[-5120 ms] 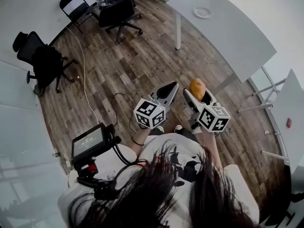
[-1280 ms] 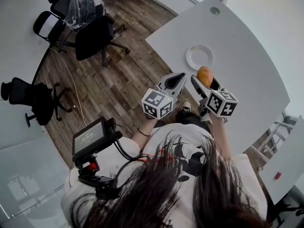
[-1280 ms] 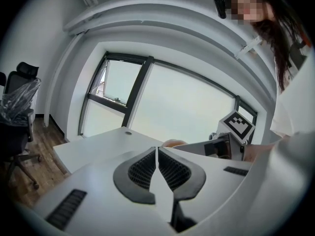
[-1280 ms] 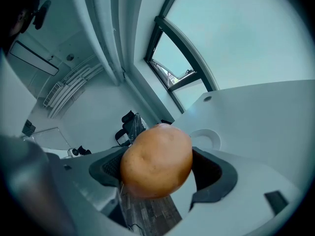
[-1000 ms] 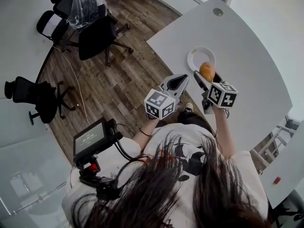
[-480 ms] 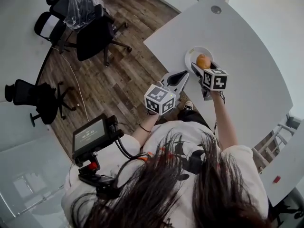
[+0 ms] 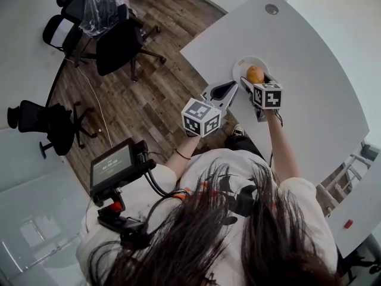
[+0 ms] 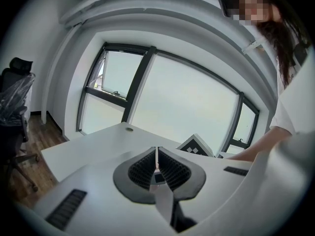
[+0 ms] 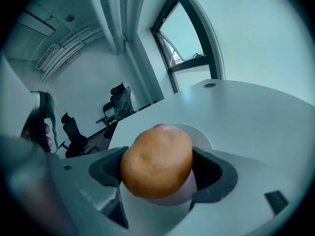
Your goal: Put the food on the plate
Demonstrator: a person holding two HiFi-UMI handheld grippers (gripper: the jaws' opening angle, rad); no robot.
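Noted: round orange-brown food (image 9: 156, 161) clamped at its widest girth in right tool (image 7: 256, 82), poised over white plate (image 9: 199, 136) on bench (image 7: 309, 70); left tool (image 8: 156, 163) pressed closed on nothing. Judged light, firm, smooth-skinned, apt to roll: best held across the girth, released low over plate centre.

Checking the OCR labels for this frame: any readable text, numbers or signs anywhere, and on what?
Nothing here can be read as text.
On the small screen at the person's chest: lit lines, too small to read.
On the left hand-held gripper and the right hand-held gripper: only black-and-white square markers, no letters.
On the orange food, the plate and the table: no print visible.
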